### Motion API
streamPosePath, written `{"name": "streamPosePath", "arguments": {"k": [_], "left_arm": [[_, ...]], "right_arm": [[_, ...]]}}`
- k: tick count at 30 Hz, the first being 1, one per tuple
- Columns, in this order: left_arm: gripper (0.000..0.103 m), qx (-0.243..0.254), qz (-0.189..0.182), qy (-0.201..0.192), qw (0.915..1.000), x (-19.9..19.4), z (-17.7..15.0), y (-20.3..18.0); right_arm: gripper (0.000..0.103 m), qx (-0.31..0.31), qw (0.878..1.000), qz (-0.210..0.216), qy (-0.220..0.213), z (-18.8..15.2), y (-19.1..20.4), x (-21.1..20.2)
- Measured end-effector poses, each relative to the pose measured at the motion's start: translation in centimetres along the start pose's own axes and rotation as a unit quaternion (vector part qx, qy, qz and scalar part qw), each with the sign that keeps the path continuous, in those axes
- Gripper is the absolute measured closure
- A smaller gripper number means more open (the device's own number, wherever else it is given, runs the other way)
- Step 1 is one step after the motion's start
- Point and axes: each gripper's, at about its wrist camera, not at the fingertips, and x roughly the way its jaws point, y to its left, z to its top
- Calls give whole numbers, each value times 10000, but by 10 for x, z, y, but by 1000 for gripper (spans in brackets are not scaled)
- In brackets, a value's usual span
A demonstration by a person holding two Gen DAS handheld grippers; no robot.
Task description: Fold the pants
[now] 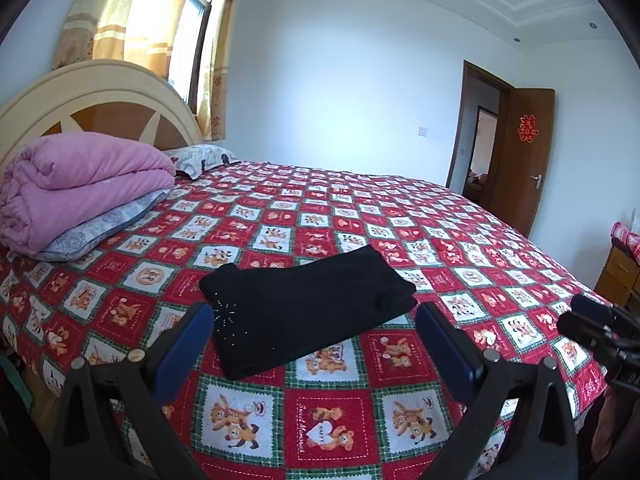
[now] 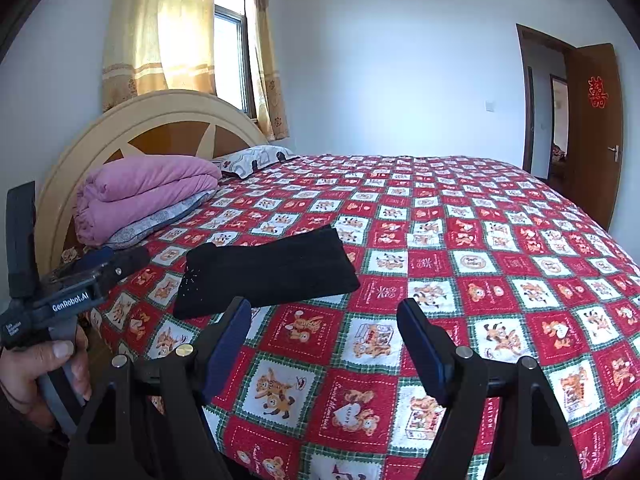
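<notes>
Black pants (image 1: 304, 304) lie folded into a flat rectangle on the red patchwork bedspread (image 1: 360, 216), small sparkles near one corner. My left gripper (image 1: 316, 312) hovers open just short of the pants' near edge, nothing between its blue pads. In the right wrist view the same pants (image 2: 268, 270) lie ahead and to the left, and my right gripper (image 2: 324, 308) stands open over bare bedspread (image 2: 480, 240) beside them, holding nothing. The left gripper's body (image 2: 68, 292) and the hand that holds it show at the left edge there.
A folded pink quilt (image 1: 76, 188) rests on a grey pillow by the cream headboard (image 1: 100, 96). A patterned pillow (image 1: 200, 158) lies behind it. A brown door (image 1: 520, 160) stands open at the far right. A wooden cabinet (image 1: 616, 276) stands beside the bed.
</notes>
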Motion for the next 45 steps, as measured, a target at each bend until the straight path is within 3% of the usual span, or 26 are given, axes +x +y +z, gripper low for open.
{"name": "streamPosePath", "arguments": {"k": [11,14,26,45], "left_arm": [[0,129,6,50,9999,1,-2,-9],[0,142,100,198,9997,6,-3,-11],[0,439,625,-45,9971,-4,1,-20],[0,216,535,-83,9983,-2,-2,-12]], "right_arm": [[26,-11,9999,9,-135,8,-2,-11],[26,-9,9999,12,-163,9,-3,-14],[26,-40,9996,-82,-283,13,-8,-20],[26,-71,9998,-40,-154,8,-7,-12]]}}
